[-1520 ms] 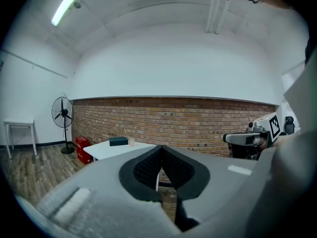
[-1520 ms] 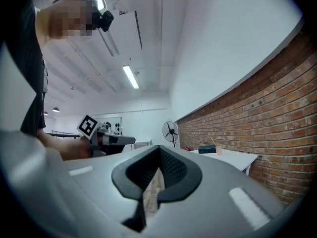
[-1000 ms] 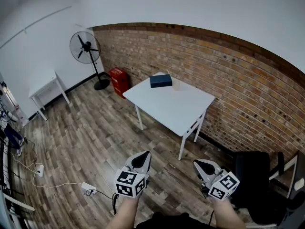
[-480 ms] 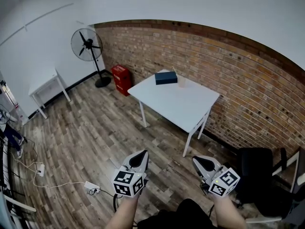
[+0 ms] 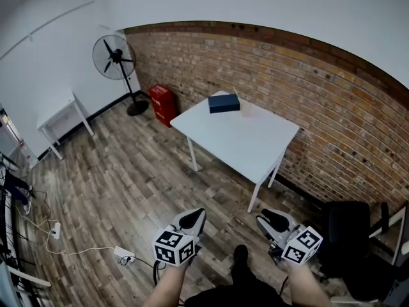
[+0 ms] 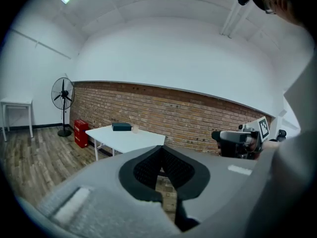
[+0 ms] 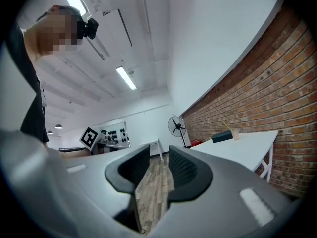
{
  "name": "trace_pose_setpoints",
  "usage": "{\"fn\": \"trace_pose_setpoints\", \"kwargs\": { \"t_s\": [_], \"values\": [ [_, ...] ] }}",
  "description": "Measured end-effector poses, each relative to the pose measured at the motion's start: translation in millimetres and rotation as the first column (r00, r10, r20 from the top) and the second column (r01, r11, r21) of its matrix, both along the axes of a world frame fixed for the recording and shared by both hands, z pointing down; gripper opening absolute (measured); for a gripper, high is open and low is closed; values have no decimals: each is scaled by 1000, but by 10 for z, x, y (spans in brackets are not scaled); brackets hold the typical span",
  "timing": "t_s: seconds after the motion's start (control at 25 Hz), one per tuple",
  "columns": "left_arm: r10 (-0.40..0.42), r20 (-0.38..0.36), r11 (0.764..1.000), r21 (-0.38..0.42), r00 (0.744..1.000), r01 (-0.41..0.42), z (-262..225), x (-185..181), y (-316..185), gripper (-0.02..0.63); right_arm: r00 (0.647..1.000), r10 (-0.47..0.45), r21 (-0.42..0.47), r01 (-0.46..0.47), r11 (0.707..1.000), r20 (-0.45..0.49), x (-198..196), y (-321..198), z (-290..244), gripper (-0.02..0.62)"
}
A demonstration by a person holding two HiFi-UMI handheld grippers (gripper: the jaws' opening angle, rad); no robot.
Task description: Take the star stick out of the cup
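Observation:
A small pale cup [image 5: 247,109] with a thin stick in it stands at the far side of the white table [image 5: 249,147], next to a dark box [image 5: 223,103]. The star on the stick is too small to make out. Both grippers hang low over the wooden floor, well short of the table. My left gripper [image 5: 192,220] is shut and empty. My right gripper [image 5: 272,221] has just been opening its jaws; floor shows through the gap and nothing is between them. The cup [image 7: 236,134] and box [image 7: 222,138] show far off in the right gripper view.
A standing fan [image 5: 114,56] and a red crate [image 5: 161,101] stand by the brick wall at left. A small white side table [image 5: 57,110] is at far left. A black chair [image 5: 348,235] is at right, with a power strip and cables [image 5: 121,254] on the floor at left.
Both grippers have sunk lower in the head view. The right jaws now stand apart. A dark shoe has come into view between the arms, and the table sits slightly further right.

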State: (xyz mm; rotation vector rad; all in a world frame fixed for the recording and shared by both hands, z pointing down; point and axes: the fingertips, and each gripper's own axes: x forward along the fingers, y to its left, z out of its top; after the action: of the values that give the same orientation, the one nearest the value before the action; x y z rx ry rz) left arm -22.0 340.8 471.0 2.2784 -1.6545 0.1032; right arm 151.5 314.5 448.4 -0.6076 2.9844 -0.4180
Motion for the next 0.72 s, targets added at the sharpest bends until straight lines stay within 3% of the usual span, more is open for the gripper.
{"fn": "trace_pose_setpoints", "kwargs": {
  "t_s": [0.16, 0.44, 0.72],
  "values": [
    [23, -24, 999, 26, 999, -23, -16, -101, -362, 6, 999, -40, -18, 40, 999, 16, -178, -464, 74, 120],
    [-43, 18, 999, 32, 999, 42, -63, -480, -1170, 6, 994, -105, -35, 106, 994, 29, -550, -1390, 80, 115],
    [-94, 38, 994, 65, 995, 91, -129, -596, -1882, 6, 985, -170, -80, 172, 982, 21, -687, -1999, 145, 95]
  ]
}}
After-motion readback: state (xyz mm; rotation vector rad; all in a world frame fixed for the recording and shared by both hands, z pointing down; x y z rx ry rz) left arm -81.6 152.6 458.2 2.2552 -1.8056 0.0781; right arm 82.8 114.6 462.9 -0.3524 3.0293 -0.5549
